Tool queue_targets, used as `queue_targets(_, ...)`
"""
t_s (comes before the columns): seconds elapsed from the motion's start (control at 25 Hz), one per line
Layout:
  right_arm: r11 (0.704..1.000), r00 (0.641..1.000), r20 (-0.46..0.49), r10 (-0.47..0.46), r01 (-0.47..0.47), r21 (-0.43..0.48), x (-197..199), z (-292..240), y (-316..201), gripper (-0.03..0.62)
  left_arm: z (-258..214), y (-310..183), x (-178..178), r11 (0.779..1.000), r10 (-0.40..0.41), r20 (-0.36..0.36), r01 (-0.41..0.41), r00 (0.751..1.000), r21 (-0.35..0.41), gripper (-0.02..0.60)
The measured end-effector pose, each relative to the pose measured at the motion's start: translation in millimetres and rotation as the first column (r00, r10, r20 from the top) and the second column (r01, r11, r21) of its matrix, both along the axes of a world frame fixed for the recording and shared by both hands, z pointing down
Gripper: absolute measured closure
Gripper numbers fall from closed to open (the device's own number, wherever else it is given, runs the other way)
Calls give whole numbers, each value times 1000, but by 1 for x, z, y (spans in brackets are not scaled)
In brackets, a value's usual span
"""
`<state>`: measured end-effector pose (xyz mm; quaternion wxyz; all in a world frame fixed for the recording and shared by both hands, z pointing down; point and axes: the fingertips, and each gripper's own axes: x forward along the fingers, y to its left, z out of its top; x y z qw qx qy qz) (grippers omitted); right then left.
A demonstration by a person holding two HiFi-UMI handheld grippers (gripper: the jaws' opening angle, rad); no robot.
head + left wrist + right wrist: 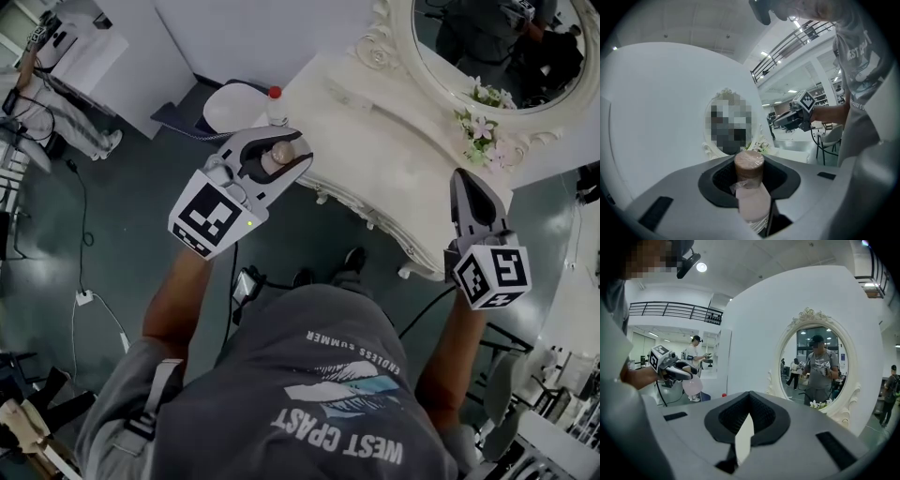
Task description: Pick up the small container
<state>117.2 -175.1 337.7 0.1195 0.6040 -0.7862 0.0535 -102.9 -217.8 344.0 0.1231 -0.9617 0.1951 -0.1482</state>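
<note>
Head view: the left gripper [286, 155] is up off the counter [375, 159], jaws clamped on the container [277, 157], while the right gripper [466, 183] hovers at the counter's front edge. Left gripper view: there's the container [750, 180], brown cap up, pinched between the jaws. Right gripper view: jaws together and empty, pointing at the mirror [818, 366].

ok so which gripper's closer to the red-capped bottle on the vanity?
Left. The left gripper, shut on the small container, is just short of the red-capped bottle. The right gripper, shut and empty, is away at the other end of the vanity.
</note>
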Motion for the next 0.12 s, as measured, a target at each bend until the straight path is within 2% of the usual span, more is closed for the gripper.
queue_targets(0.12, 1000, 1000, -3, 1, -1, -5, 1, 1, 2, 569, 2, 2, 0, 1000, 1, -2, -1, 1000, -6, 449)
